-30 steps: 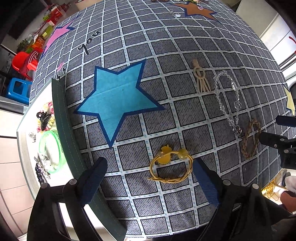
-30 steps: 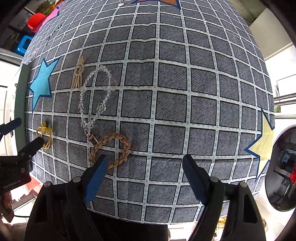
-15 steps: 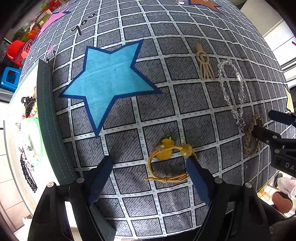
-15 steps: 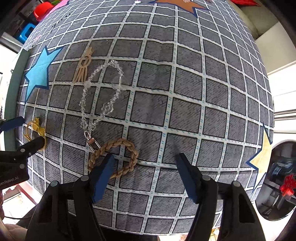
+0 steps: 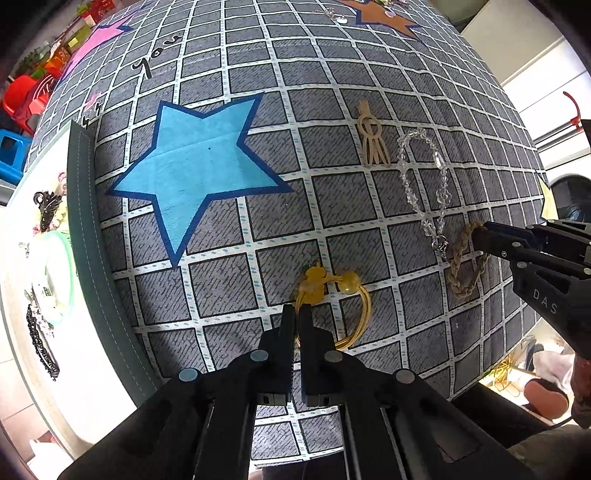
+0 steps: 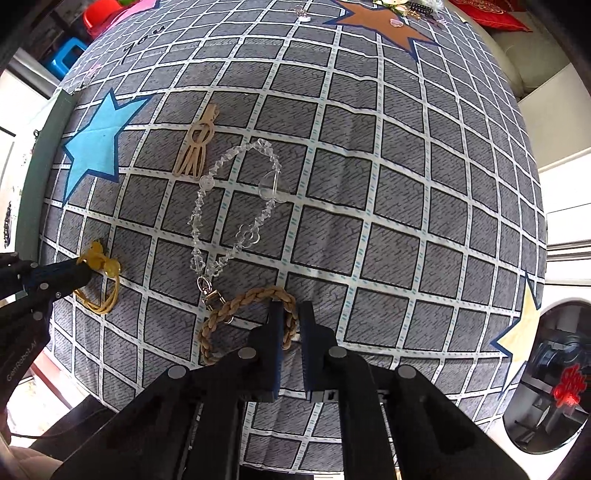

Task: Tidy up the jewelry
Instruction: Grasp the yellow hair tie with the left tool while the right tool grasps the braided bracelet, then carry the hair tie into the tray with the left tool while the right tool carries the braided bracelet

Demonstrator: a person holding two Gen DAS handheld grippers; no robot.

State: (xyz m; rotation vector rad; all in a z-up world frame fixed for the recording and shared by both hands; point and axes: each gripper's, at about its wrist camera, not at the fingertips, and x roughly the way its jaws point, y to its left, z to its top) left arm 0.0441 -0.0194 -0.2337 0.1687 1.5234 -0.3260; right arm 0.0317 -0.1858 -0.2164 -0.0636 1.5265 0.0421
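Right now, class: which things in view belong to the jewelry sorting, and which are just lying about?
Part of the job:
- yellow hair tie, gripped by the left tongs
- braided bracelet, gripped by the right tongs
- crystal bead chain
- beige hair clip

Lying about:
- checked cloth
- red stool
- blue stool

I'm looking down on a grey checked cloth [image 5: 369,110] printed with a blue star [image 5: 195,166], an orange star [image 6: 384,18] at the far edge and a yellow star [image 6: 524,325] at the right. On it lie a yellow bracelet [image 5: 354,295], a braided band [image 6: 236,314], a clear bead chain [image 6: 236,206] whose clasp touches the band, and a tan clip [image 6: 194,147] beside the chain's far end. Left of the cloth's green hem [image 5: 85,221], a white surface [image 5: 92,369] carries more small trinkets, too blurred to name.
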